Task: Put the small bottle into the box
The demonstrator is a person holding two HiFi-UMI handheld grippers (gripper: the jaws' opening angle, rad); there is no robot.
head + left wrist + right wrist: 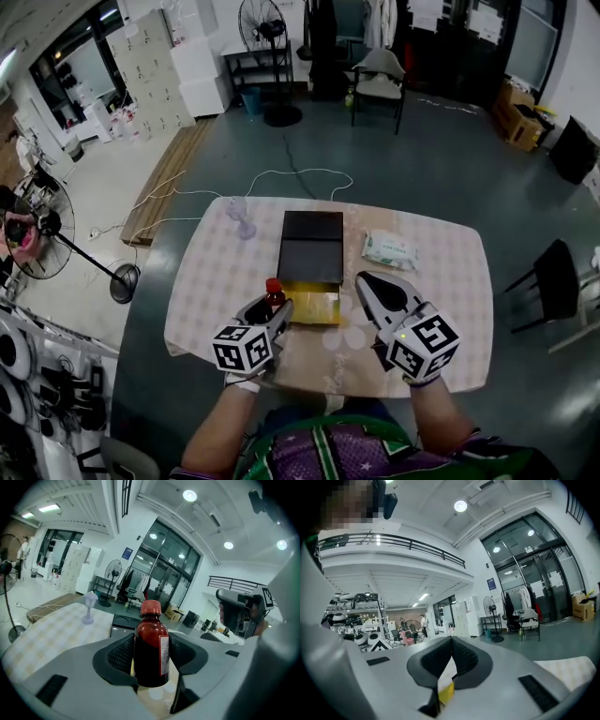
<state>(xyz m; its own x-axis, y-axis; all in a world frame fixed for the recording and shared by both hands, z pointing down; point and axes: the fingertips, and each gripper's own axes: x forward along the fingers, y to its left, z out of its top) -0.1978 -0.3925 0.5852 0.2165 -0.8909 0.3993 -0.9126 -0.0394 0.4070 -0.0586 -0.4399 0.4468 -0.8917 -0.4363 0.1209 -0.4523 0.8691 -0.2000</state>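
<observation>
Left tool (266,313): jaws wide, pads pressed on both sides of small bottle (151,648). Bottle upright, red cap on, near bench (441,281) near edge, just beside left side of box (317,306).

Right tool (373,286): jaws together, nothing held, just right of box.

Box yellow inside, looks open; dark panel (312,246) behind it, probably lid.

Risks, judged:
- Bottle base catches box wall if lifted too low, so box shifts.
- Smooth round body could slip or tilt in pads.
- Release from height: bottle topples inside.
</observation>
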